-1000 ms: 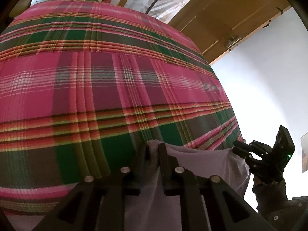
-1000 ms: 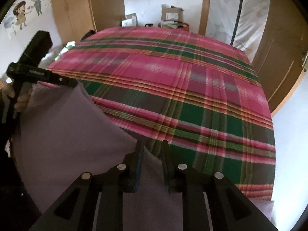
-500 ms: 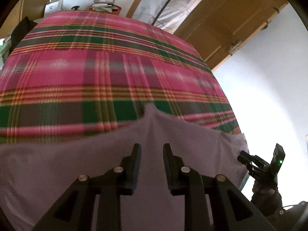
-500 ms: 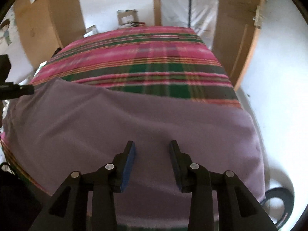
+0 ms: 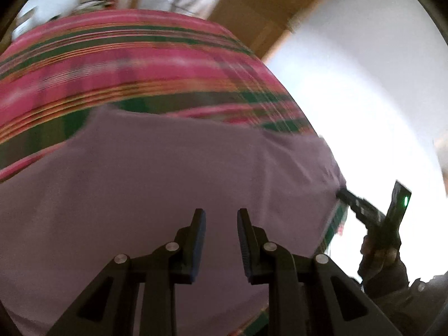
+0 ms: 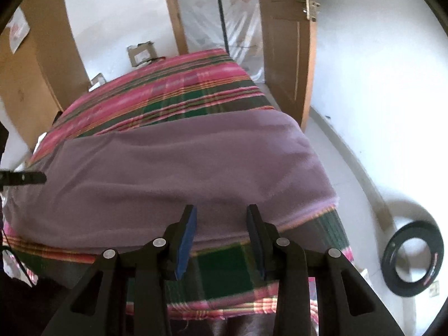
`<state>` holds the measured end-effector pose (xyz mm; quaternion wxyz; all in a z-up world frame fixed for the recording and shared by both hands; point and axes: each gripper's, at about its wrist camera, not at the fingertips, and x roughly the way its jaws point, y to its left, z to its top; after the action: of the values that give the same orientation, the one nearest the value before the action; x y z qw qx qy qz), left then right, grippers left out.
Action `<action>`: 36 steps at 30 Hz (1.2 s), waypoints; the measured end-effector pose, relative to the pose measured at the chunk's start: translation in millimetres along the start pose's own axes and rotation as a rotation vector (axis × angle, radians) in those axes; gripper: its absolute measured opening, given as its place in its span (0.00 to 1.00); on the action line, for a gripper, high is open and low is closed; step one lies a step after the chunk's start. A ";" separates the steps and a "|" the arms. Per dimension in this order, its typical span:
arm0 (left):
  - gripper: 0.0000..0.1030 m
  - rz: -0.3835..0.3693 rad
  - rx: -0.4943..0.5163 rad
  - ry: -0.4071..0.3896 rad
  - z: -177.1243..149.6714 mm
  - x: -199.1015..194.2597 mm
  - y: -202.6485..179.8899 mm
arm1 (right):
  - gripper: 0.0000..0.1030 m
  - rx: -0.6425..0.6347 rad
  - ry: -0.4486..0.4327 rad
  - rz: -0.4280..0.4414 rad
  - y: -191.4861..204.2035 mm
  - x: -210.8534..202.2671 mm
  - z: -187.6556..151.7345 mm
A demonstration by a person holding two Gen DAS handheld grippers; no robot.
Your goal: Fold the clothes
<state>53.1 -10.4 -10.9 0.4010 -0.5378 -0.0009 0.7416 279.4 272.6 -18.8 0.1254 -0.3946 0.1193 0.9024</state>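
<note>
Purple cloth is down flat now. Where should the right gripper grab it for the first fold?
Likely the near right corner of the purple cloth, approached from the bed's foot. That corner lies at the plaid bedspread edge, so a finger could slide beneath. The right gripper is open, hovering over the near hem.

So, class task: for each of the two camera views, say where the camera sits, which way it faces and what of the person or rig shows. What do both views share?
Left wrist view: sits on the left gripper, open, facing across the plain purple cloth spread on the pink-and-green plaid bed cover; the right gripper and holding hand show at right.
Right wrist view: sits on the right gripper, open, facing along the bed towards a wooden door; the left gripper's tip shows at left.
Shared: cloth, bed cover, door.
</note>
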 end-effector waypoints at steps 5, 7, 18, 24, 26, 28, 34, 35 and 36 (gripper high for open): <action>0.23 -0.002 0.183 0.080 -6.0 32.0 -53.5 | 0.37 0.078 -0.021 -0.013 -20.1 -9.7 -8.9; 0.24 -0.015 0.234 0.121 -10.6 42.7 -70.3 | 0.37 0.119 -0.030 -0.009 -27.9 -9.8 -7.3; 0.24 0.009 0.351 0.169 -20.1 67.0 -104.1 | 0.37 0.230 -0.019 0.042 -41.5 1.7 4.1; 0.24 0.008 0.372 0.172 -23.7 74.0 -112.2 | 0.05 0.279 -0.020 0.043 -42.1 2.5 5.1; 0.24 -0.008 0.359 0.175 -23.2 73.4 -109.6 | 0.03 0.266 -0.016 0.034 -41.8 1.1 2.9; 0.24 -0.036 0.340 0.180 -23.0 73.4 -106.5 | 0.02 0.255 -0.030 0.019 -41.1 -5.3 -0.6; 0.24 -0.077 0.318 0.184 -24.0 74.6 -102.8 | 0.00 0.278 -0.059 -0.016 -54.7 -22.1 -10.6; 0.24 -0.077 0.319 0.185 -23.7 75.2 -103.5 | 0.01 0.288 -0.061 -0.006 -58.0 -22.4 -11.8; 0.24 -0.076 0.320 0.185 -23.3 75.7 -104.2 | 0.01 0.299 -0.063 0.004 -61.2 -22.8 -13.0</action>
<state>126.1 95.4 -36.0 0.5077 -0.5324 0.1336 0.6640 322.9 323.0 -17.6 0.1844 -0.3427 0.2491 0.8868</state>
